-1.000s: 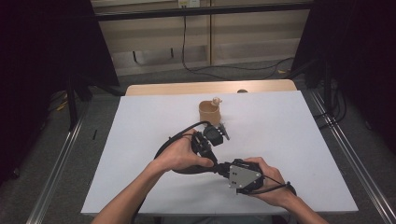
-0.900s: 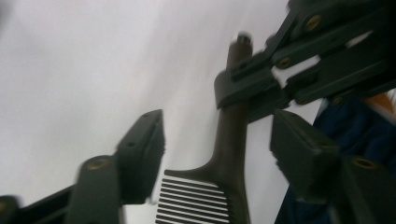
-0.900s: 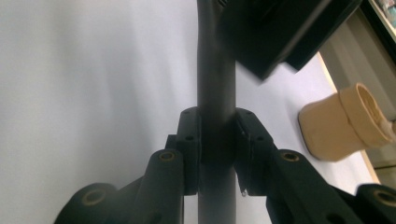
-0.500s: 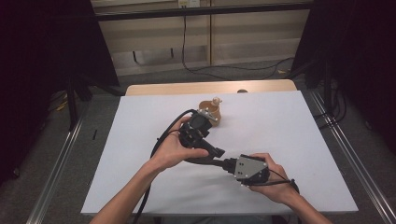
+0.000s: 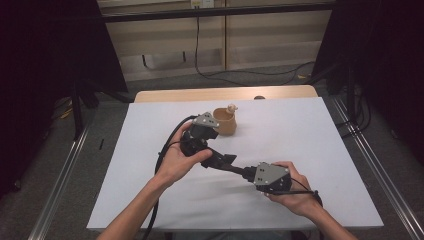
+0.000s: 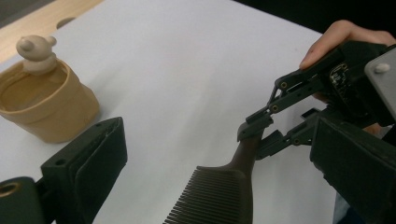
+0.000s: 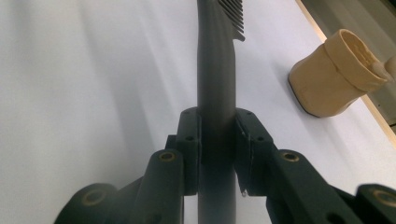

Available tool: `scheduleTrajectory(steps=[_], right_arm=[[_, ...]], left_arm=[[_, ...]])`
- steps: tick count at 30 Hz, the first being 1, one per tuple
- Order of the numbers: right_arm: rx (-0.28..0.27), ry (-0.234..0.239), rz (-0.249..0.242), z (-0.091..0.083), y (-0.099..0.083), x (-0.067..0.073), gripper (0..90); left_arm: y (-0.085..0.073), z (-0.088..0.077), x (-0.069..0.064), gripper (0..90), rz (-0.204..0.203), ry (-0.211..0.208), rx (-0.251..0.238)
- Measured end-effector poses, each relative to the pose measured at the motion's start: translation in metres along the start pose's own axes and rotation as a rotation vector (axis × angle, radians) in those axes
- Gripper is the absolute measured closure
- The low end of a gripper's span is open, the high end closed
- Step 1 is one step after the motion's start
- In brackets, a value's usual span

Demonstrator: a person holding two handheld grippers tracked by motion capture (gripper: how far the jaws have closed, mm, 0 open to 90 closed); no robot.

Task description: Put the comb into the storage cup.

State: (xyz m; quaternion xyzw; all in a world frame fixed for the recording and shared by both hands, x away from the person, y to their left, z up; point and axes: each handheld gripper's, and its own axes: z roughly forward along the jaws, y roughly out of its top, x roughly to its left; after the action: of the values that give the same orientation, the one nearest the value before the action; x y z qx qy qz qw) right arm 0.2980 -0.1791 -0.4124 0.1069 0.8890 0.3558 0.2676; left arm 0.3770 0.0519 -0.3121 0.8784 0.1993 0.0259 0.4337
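Now the left gripper [image 5: 212,131] has just been opening its jaws and drawn away toward the far side, near the tan cup [image 5: 224,121]; nothing sits between its widely parted pads, so the comb [image 6: 223,186] has been let go. That leaves a handover that looks complete: the right gripper [image 7: 217,149] is clamped tight on the comb's handle and carries it alone above the white table [image 5: 320,150], left of the right hand [image 5: 295,192]. It is a dark, slim comb with fine, close teeth along one edge and a smooth tapering handle.
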Motion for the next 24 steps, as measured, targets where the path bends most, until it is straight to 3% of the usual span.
scheduleTrajectory(steps=[2, 4, 6, 10, 17, 22, 24], right_arm=[[0.007, -0.003, 0.012, 0.000, -0.001, -0.001, 73.0], [0.020, -0.013, 0.025, 0.000, -0.002, -0.002, 73.0], [0.025, -0.022, 0.039, -0.001, -0.003, -0.004, 73.1], [0.033, -0.031, 0.070, -0.002, -0.007, -0.008, 73.1], [0.029, -0.044, 0.146, -0.004, -0.016, -0.018, 73.1], [0.016, -0.064, 0.211, -0.007, -0.022, -0.026, 73.1], [0.010, -0.067, 0.229, -0.008, -0.024, -0.029, 73.0]], left_arm=[[-0.002, -0.003, 0.001, 4.4, -0.009, 0.005, -0.040], [-0.006, -0.008, 0.001, 5.0, 0.009, 0.011, -0.090], [-0.007, -0.010, 0.001, 4.3, -0.004, 0.065, -0.118], [-0.012, -0.017, 0.004, 3.7, -0.016, 0.098, -0.205], [-0.024, -0.026, 0.010, 2.2, 0.004, 0.215, -0.322], [-0.034, -0.029, 0.016, 2.9, -0.018, 0.237, -0.370], [-0.038, -0.030, 0.017, 3.5, -0.004, 0.229, -0.388]])
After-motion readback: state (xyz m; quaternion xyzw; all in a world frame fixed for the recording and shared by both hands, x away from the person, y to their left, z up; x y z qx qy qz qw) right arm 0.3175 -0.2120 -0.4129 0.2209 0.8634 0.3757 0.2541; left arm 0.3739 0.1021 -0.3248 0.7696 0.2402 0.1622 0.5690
